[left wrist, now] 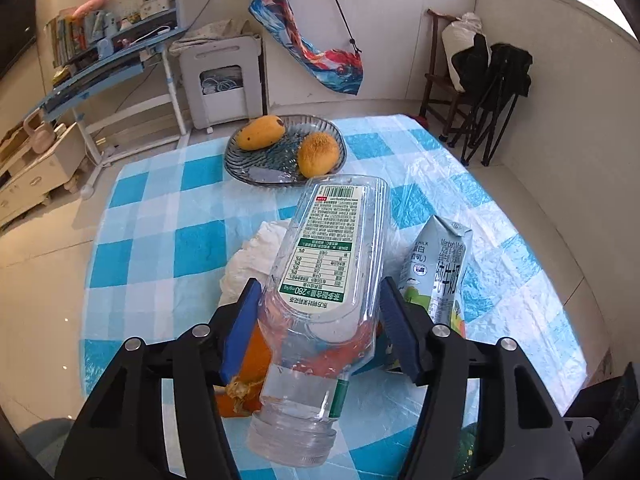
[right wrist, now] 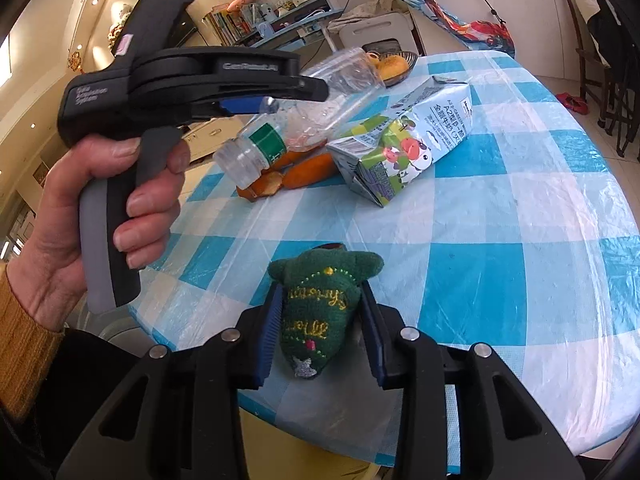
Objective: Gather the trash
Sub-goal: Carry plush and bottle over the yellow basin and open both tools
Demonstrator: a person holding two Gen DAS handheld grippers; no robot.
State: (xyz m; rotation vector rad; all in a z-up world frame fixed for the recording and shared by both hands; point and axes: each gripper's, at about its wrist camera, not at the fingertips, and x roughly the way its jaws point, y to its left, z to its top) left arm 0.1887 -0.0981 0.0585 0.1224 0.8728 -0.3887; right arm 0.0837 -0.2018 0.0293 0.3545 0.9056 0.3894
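Since the empty plastic bottle (left wrist: 324,280) is light, thin-walled and slick, I'm clamping it mid-body above the bench (left wrist: 168,208) in my left tongs (left wrist: 320,312); right tongs (right wrist: 320,332) grip a soft green knit toy (right wrist: 316,308).

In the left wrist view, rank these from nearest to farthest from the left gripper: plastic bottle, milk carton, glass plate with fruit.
1. plastic bottle: clamped between the left gripper's pads, neck toward the camera.
2. milk carton: lying on the table just right of the bottle.
3. glass plate: at the table's far edge, beyond the bottle.
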